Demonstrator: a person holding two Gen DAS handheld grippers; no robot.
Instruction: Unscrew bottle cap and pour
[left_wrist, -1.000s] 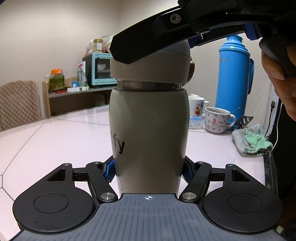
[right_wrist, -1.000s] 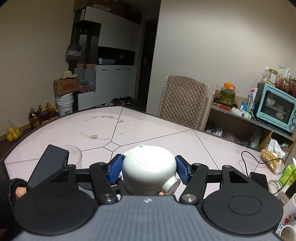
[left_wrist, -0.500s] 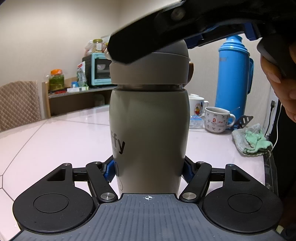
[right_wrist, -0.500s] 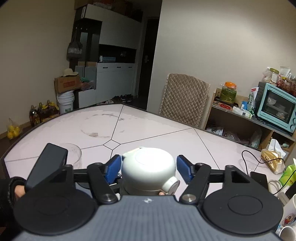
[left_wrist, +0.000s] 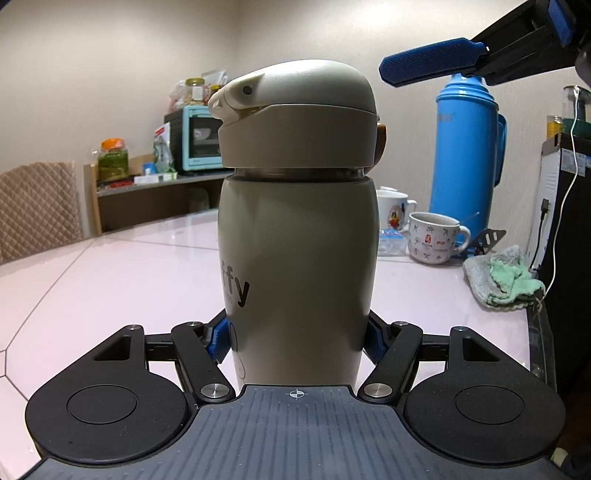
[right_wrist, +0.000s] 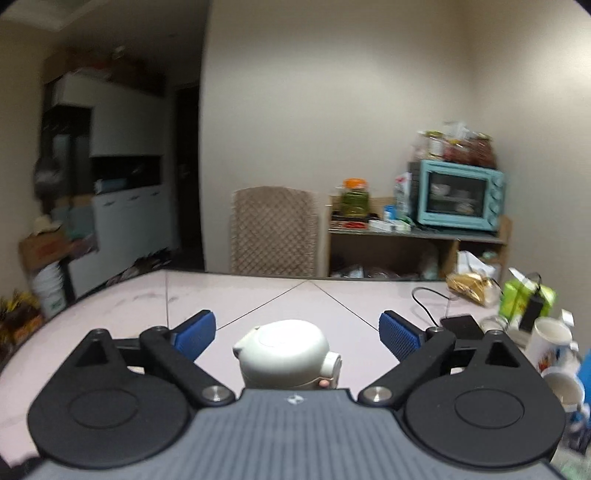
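Note:
A beige insulated bottle (left_wrist: 295, 266) stands upright on the pale pink table (left_wrist: 110, 280). My left gripper (left_wrist: 295, 341) is shut on the bottle's lower body. Its domed beige cap (left_wrist: 295, 118) sits on the bottle's neck, with a dark gap below it. My right gripper (right_wrist: 297, 334) is open and hovers above the cap (right_wrist: 284, 349), clear of it. One blue pad (left_wrist: 432, 72) of the right gripper shows at the upper right in the left wrist view.
A blue thermos (left_wrist: 467, 155), two mugs (left_wrist: 434, 236) and a green cloth (left_wrist: 506, 277) sit at the table's right. A chair (right_wrist: 273, 230) and a shelf with a teal oven (right_wrist: 458, 195) stand behind the table. A cable and phone (right_wrist: 461, 325) lie right.
My right gripper has opened, let go of the cap and lifted up and away to the right. The left gripper and the bottle have not moved.

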